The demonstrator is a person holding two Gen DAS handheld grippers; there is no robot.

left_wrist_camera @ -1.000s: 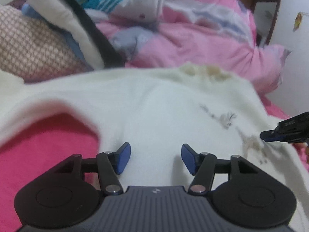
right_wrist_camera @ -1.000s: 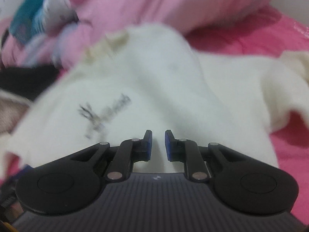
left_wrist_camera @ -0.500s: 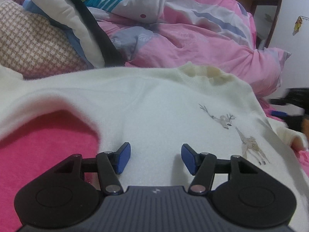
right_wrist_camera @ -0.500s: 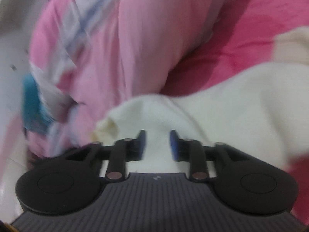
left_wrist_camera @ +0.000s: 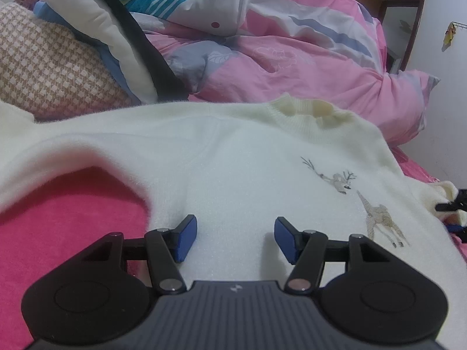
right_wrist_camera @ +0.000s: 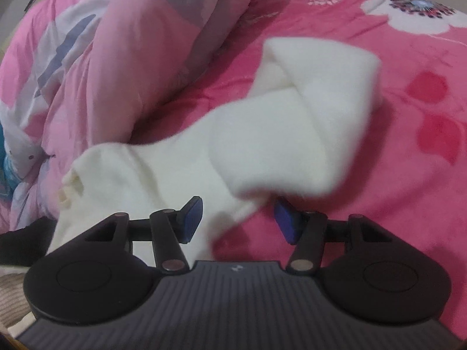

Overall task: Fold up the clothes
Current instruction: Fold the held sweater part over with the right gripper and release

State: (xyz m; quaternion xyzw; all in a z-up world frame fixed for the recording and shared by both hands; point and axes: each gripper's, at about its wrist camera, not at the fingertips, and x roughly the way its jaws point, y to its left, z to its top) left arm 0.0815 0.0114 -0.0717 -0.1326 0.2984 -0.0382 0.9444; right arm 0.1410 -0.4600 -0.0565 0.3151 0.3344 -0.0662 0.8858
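A cream sweater [left_wrist_camera: 233,157] with small embroidered deer [left_wrist_camera: 379,218] lies spread front-up on the pink blanket [left_wrist_camera: 58,224], collar [left_wrist_camera: 315,110] toward the quilt. My left gripper [left_wrist_camera: 235,237] is open, its blue pads low over the sweater's body near the left armpit, nothing pinched. In the right wrist view the sweater's sleeve [right_wrist_camera: 292,134] lies bunched and doubled over. My right gripper [right_wrist_camera: 238,218] is at the sleeve's near end; its jaws are opening and sleeve cloth hangs loosely between them. Its black fingers [left_wrist_camera: 455,199] show at the left wrist view's right edge, beside the cuff.
A heaped pink patterned quilt [left_wrist_camera: 292,52] rises behind the collar. A brown houndstooth pillow [left_wrist_camera: 43,67] and a white and black garment [left_wrist_camera: 116,35] lie at the back left. A wooden door frame [left_wrist_camera: 408,14] stands by the wall. Flowered pink blanket [right_wrist_camera: 408,116] spreads right of the sleeve.
My right gripper swung from the sweater's chest out to the right sleeve, rolling as it went, and its jaws went from nearly shut to apart. The left gripper stayed still.
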